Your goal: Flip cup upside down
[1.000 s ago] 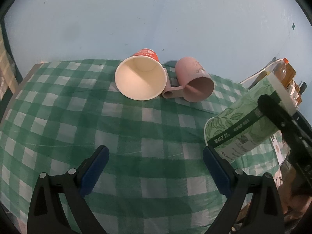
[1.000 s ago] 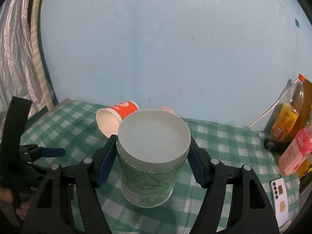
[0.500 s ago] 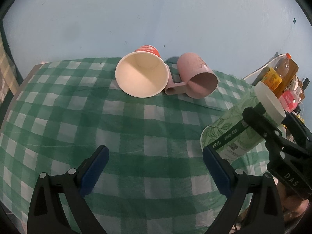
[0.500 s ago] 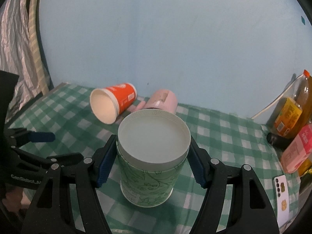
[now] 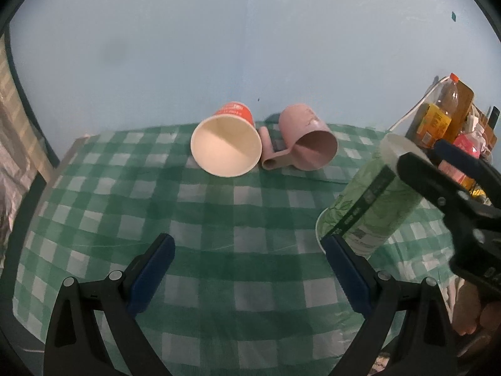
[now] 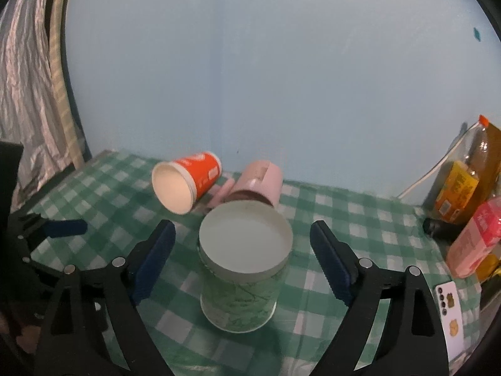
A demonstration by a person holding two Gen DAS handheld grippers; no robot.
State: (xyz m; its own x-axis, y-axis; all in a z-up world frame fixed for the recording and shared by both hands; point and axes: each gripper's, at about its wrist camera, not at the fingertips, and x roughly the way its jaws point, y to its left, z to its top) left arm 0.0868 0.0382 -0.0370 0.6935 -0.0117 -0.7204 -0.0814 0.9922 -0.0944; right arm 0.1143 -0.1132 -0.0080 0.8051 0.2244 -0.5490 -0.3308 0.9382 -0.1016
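The right hand-held gripper has spread wide, releasing the green paper cup, now base-up on the checkered desk. Left hand-held gripper hovers open, empty.

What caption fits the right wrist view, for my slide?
Right gripper open around the green cup, standing upside down on the checked tablecloth.

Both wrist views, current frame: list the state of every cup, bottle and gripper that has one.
green cup: upside down on the tablecloth, base up, released.
orange cup: on its side, mouth open toward the cameras.
pink mug: on its side, handle beside the orange cup.
right gripper: open, fingers clear of the green cup.
left gripper: open, holding nothing.
juice bottle: upright, capped.
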